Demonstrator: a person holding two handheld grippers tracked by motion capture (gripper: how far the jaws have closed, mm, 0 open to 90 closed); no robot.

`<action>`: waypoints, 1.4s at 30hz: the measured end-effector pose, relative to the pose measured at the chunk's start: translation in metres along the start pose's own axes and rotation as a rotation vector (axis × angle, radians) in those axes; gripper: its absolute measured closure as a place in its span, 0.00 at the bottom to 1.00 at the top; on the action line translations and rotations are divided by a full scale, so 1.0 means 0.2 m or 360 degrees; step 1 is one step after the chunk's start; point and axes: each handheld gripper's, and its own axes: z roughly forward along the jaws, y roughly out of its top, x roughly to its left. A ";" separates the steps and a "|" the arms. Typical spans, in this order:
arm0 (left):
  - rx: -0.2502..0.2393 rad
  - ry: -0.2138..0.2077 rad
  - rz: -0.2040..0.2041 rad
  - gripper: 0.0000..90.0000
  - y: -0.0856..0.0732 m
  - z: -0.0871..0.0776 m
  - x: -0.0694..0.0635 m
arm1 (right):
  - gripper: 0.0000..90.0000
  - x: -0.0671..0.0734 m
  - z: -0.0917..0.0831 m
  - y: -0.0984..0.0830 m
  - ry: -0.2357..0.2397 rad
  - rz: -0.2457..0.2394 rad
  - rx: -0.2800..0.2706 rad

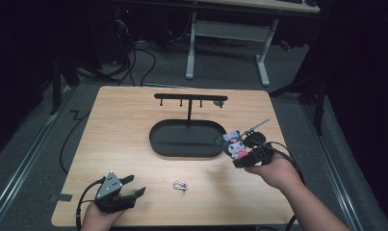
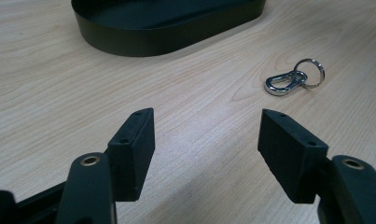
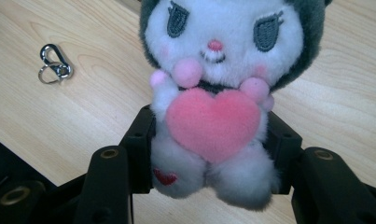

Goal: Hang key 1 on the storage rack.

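A small plush toy [image 1: 235, 144], white and grey with a pink heart on its chest [image 3: 212, 122], hangs above the table at the right end of the black tray. My right gripper [image 1: 240, 157] is shut on its lower body, the pads pressing both sides [image 3: 211, 154]. A silver carabiner with a key ring [image 1: 180, 185] lies flat on the wood between the two hands [image 2: 293, 79] [image 3: 54, 64]. My left gripper [image 1: 133, 188] rests at the table's front left, open, with nothing between its jaws [image 2: 206, 140].
A black oval tray [image 1: 187, 138] sits mid-table with a T-shaped hook stand [image 1: 190, 98] rising from it; its wall shows ahead of the left gripper [image 2: 167, 37]. A thin metal chain [image 1: 256, 126] sticks out from the toy toward the far right.
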 end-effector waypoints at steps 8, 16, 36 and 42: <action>0.0007 -0.0009 0.0012 0.41 0.00 0.01 0.00 | 0.54 -0.01 -0.06 0.08 -0.0013 0.0005 0.0011; 0.0003 -0.0011 0.0004 0.41 0.00 0.00 0.00 | 0.54 -0.01 -0.08 0.15 0.0006 0.0000 0.0024; 0.0009 -0.0011 -0.0002 0.41 -0.01 0.00 0.00 | 0.54 -0.03 -0.19 0.30 0.0002 -0.0013 0.0009; 0.0012 -0.0012 -0.0001 0.41 -0.01 0.00 0.00 | 0.54 -0.03 -0.22 0.34 0.0010 -0.0002 0.0002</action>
